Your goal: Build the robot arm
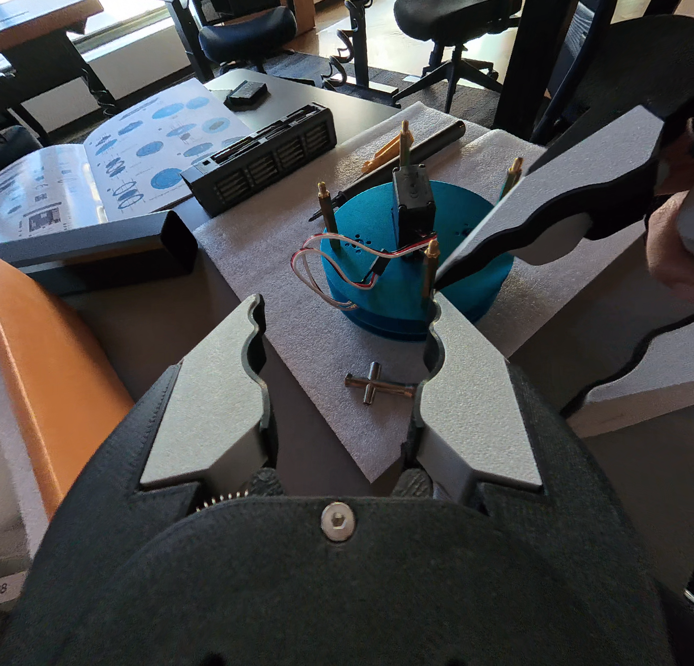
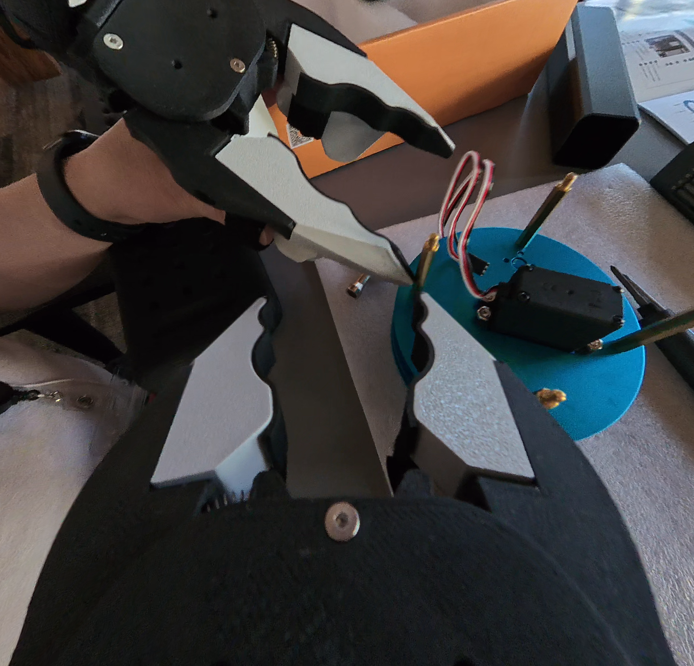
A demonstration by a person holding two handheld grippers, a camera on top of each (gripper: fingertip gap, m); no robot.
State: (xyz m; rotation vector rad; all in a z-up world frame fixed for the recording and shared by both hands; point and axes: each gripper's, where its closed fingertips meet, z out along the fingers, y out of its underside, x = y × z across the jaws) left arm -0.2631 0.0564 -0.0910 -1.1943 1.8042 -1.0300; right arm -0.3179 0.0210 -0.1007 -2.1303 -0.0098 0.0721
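orange box [image 2: 469, 54]: big one, behind the blue disc [image 1: 360, 212] in the right wrist view
foam sheet [image 1: 263, 242]: disc sits right on it
left gripper [image 1: 345, 304]: jaws wide, holding nothing, one fingertip right by the disc's near-edge standoff [image 1: 430, 268]
right gripper [image 2: 345, 304]: also wide and empty, a fingertip at that same standoff; touching or not, can't tell
servo [image 1: 413, 197]: black, on top of the disc, wires looping off
cross key [image 1: 370, 383]: on the foam, just beside the disc

Each wrist view looks down along its own open jaws, close above the foam mat [image 1: 300, 321]. Both share the blue disc [image 1: 379, 295] just beyond the jaw tips, seen from roughly opposite sides; each shows the other gripper.
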